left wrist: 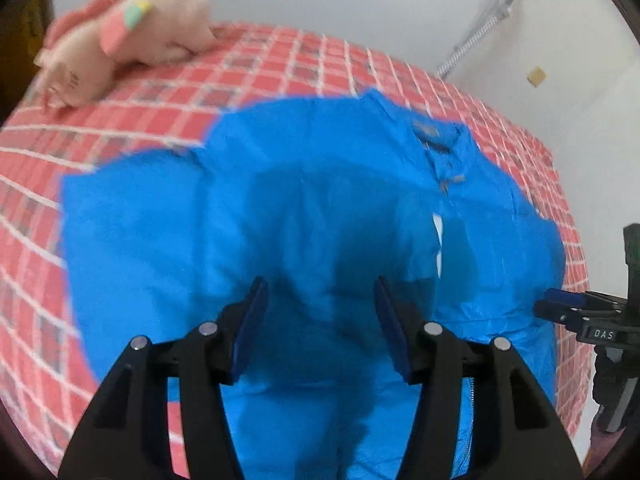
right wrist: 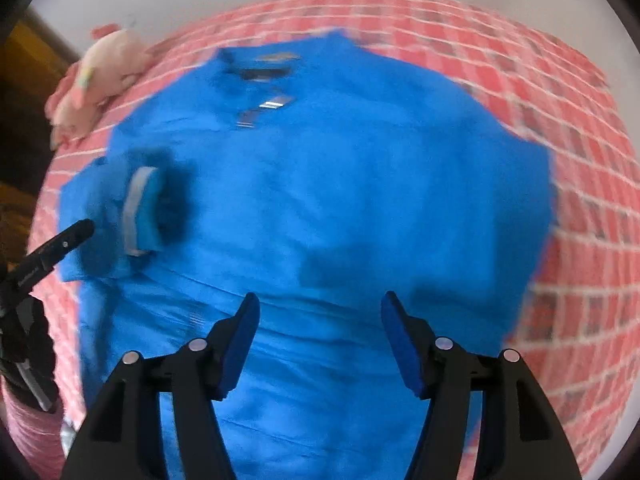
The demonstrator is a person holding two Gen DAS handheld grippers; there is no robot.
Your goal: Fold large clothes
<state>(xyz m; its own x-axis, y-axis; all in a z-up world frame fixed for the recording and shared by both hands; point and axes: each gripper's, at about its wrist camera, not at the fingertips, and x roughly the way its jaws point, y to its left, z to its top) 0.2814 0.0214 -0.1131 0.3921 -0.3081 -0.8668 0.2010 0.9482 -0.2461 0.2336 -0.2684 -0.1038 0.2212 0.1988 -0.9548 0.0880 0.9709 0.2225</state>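
Observation:
A big bright blue jacket [left wrist: 304,208] lies spread on a bed with a red checked cover [left wrist: 120,128], collar toward the far side. It also fills the right wrist view [right wrist: 340,184], where a sleeve cuff with a grey band [right wrist: 138,208] is folded onto its left side. My left gripper [left wrist: 320,292] is open and empty, hovering over the jacket's near middle. My right gripper [right wrist: 320,308] is open and empty over the jacket's lower part. The right gripper's tip shows at the right edge of the left wrist view [left wrist: 560,300]; the left gripper's tip shows at the left of the right wrist view [right wrist: 76,230].
A pink plush toy [left wrist: 132,36] lies at the far left corner of the bed, also seen in the right wrist view [right wrist: 100,76]. A white wall with a pipe [left wrist: 480,28] stands behind the bed. Dark wooden furniture [right wrist: 24,80] is to the left.

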